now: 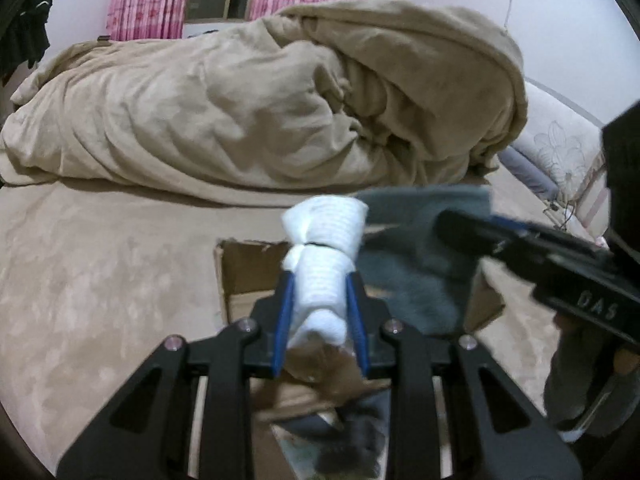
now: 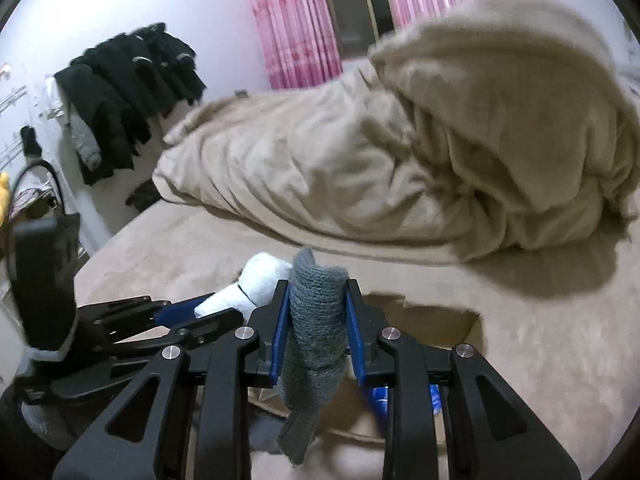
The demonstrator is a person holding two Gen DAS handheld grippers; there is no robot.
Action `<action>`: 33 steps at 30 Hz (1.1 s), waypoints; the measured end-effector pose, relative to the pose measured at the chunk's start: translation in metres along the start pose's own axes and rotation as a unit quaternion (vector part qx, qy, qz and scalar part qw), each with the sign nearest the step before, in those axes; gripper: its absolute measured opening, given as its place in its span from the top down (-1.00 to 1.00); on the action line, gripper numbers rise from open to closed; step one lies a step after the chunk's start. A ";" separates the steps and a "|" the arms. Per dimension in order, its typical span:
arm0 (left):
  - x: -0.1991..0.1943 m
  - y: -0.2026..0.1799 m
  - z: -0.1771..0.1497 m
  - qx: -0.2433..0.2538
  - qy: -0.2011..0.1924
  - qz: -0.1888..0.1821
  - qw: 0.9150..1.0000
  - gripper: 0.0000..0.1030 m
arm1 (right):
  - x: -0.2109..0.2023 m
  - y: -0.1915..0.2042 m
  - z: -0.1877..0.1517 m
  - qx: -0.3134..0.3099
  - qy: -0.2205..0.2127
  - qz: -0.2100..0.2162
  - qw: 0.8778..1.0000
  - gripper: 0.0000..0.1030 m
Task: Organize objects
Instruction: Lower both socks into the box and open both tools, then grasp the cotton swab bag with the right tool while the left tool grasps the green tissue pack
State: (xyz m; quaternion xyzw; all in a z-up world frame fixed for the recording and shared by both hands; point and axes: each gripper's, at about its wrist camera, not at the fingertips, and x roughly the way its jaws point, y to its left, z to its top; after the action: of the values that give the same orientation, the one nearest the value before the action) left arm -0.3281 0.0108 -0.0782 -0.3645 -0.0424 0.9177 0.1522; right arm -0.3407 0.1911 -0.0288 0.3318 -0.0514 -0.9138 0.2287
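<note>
Left wrist view: left gripper (image 1: 320,280) clamps a soft, light rolled white terry cloth (image 1: 324,248) mid-body, above the open brown cardboard box (image 1: 248,272); at 3 o'clock, right gripper (image 2: 318,292) pinches a limp grey knitted sock (image 2: 316,320) (compressible, unbreakable).

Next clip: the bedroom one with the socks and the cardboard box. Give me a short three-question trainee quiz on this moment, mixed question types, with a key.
1. True or false: the left hand-held gripper is shut on the white sock.
2. What does the right hand-held gripper hold? A) grey sock B) pillow C) nothing
3. What open container lies on the bed under both grippers?

Key:
1. True
2. A
3. A cardboard box
</note>
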 end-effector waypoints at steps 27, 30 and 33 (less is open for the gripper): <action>-0.083 0.001 -0.020 -0.023 -0.048 0.007 0.999 -0.55 | -0.052 -0.021 -0.019 0.030 -0.019 -0.070 0.997 -0.38; -0.116 0.000 -0.037 -0.034 -0.069 0.006 0.997 -0.62 | -0.084 -0.013 -0.023 0.014 -0.042 -0.081 0.996 -0.47; -0.140 -0.001 -0.056 -0.044 -0.084 0.017 0.995 -0.76 | -0.112 -0.006 -0.034 0.002 -0.063 -0.095 0.993 -0.64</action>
State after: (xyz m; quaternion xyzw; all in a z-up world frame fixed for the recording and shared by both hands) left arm -0.1935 -0.0336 -0.0266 -0.2934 -0.0889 0.9447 0.1164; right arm -0.2456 0.2487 0.0091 0.2773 -0.0358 -0.9504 0.1362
